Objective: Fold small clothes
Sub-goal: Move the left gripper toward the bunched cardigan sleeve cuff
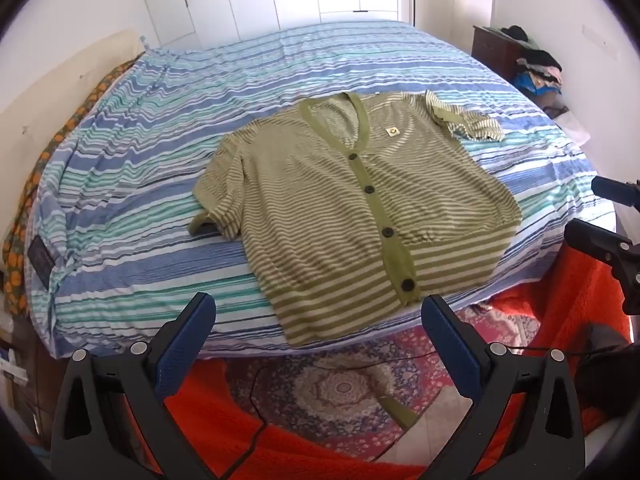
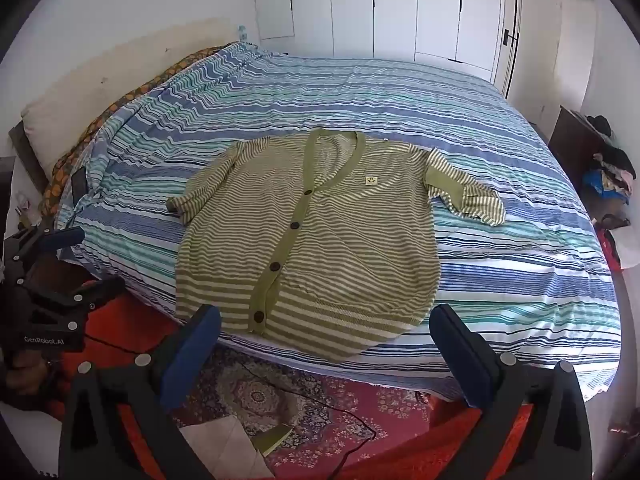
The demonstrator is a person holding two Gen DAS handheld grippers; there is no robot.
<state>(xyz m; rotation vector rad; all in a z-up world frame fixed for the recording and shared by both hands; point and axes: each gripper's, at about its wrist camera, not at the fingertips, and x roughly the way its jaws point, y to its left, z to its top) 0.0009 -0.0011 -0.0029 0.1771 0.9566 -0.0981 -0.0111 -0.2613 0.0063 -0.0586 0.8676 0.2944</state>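
Blue-padded and spread wide, the left gripper hung empty off the foot of the bed, and the right gripper matched it, fingers far apart, nothing held. Between both sets of pads lay the cardigan, a green-and-cream striped knit, face up and buttoned with 4 dark buttons, its hem at 6 o'clock draping just over the mattress edge. It looked light, soft and floppy, likely to sag and stretch when lifted, so a pinch at seams or ribbing seemed the safer hold. Best candidates, by my read: the 2 hem corners nearest the grippers, or the shoulder seams. At 9 o'clock the left sleeve sat tucked in against the body; at 2 o'clock the right sleeve was crumpled and would need flattening. Beyond, the striped bedsheet offered broad open room toward 12 o'clock. Below the hem, the patterned rug waited for anything that slipped off.
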